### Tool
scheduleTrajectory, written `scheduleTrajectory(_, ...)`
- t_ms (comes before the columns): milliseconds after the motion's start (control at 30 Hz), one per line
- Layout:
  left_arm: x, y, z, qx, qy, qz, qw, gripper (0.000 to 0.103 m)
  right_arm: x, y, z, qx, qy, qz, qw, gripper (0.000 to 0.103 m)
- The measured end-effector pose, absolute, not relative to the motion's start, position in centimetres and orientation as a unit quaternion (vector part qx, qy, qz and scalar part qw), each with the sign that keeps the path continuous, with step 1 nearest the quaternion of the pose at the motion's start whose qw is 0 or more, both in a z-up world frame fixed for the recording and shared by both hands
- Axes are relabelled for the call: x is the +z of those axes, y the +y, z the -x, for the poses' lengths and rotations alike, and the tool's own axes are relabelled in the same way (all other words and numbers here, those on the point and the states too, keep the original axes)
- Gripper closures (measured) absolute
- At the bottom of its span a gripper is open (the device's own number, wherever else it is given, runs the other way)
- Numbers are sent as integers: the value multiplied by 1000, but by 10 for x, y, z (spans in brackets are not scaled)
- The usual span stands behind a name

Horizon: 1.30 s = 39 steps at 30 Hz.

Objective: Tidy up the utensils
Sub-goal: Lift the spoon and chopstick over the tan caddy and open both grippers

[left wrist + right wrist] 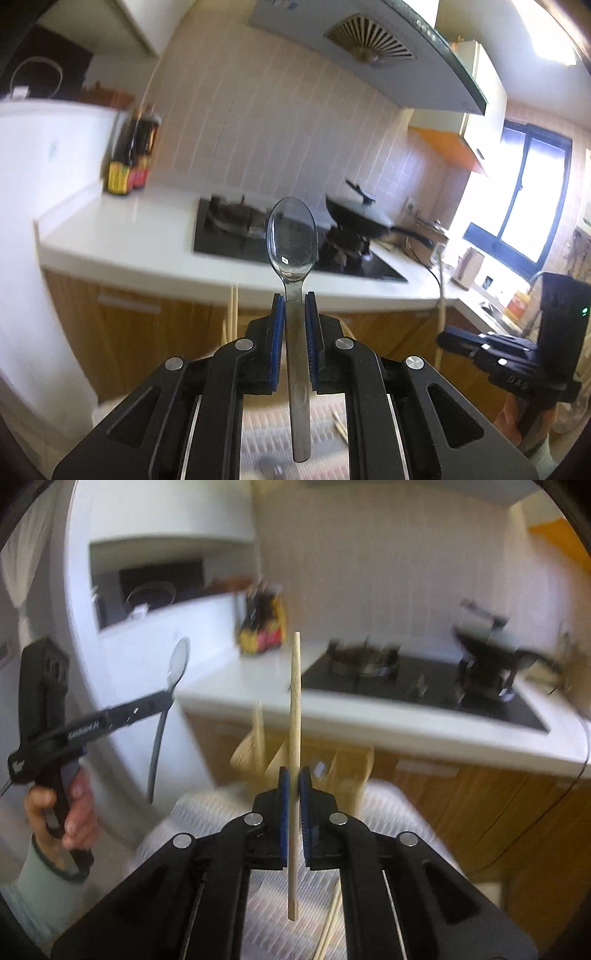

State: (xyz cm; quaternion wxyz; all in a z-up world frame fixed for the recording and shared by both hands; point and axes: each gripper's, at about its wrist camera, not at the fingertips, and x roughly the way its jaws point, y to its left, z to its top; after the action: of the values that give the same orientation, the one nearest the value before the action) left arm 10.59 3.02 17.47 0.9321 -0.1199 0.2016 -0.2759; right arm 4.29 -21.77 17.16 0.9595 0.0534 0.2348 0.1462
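The left gripper (pixel 294 325) clamped a shiny metal spoon (pixel 292 236) upright; the right gripper (pixel 294 794) pinched a pale wooden chopstick (pixel 294 716). Lettering on either gripper was unreadable. Beyond lay a white kitchen surface (pixel 147 229).

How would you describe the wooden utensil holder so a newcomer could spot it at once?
Start at the white countertop with the black stove. Below its edge, against the wood cabinet fronts, the utensil holder stands at the back of a striped cloth. It is pale wood, split into upright slots, one holding a chopstick.
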Motion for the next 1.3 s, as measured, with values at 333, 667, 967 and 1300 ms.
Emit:
scheduleTrajectory(333,151,-8,-163,-263,109,109,952,94,166,-231,-119,83,144,-82,983,99)
scheduleTrajectory(667,94,-16,-209,-207,108,114,966,93,124,-242,-183,65,171,-102,978,99)
scheduleTrajectory(967,80,-18,-208,-208,94,103,968,93,95,-231,-183,36,156,-69,985,99)
scheduleTrajectory(1300,75,-9,-184,-238,123,83,960,83,88,-225,-156,69,174,-60,980,98)
